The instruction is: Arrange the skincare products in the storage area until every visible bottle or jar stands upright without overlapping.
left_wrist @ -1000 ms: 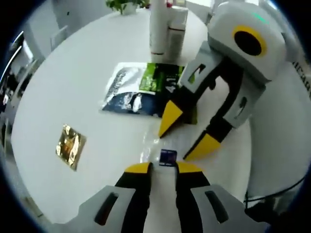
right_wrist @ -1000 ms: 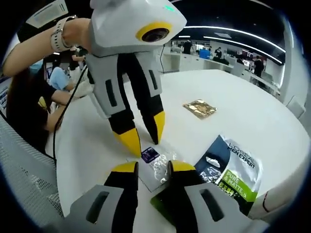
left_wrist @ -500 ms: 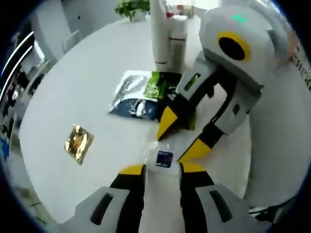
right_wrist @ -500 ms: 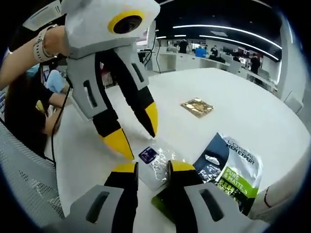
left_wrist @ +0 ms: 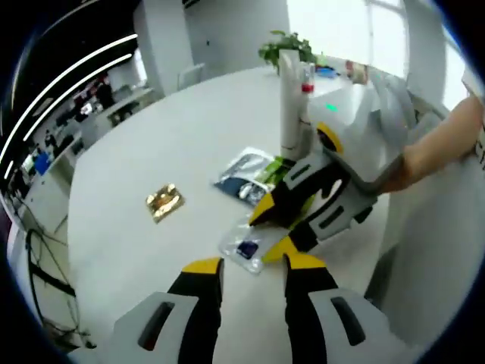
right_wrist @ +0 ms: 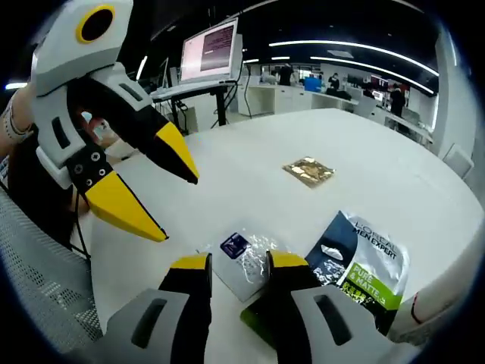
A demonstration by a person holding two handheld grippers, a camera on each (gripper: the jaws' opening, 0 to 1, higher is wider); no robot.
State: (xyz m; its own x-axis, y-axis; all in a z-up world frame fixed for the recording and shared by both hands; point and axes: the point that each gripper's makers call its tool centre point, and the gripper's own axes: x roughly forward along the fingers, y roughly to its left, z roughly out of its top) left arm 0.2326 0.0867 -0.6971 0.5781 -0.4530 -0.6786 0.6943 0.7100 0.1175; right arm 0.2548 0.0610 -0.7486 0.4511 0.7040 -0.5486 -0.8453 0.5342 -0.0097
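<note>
A clear sachet (right_wrist: 244,258) with a dark blue label lies flat on the white surface (right_wrist: 364,171). In the right gripper view it sits just ahead of the right tongs (right_wrist: 239,263), whose 2 jaws stand apart and hold nothing. The left tongs (right_wrist: 163,186) hang at 10 o'clock, raised off it, parted and empty. A black-and-green pouch (right_wrist: 364,265) lies at 3 o'clock, a gold sachet (right_wrist: 309,170) at 1 o'clock. A white tube (left_wrist: 292,98) stands upright.

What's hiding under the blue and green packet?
A dark green packet pokes out from under the blue and green packet, which lies on the white table. How far it reaches underneath is covered.
</note>
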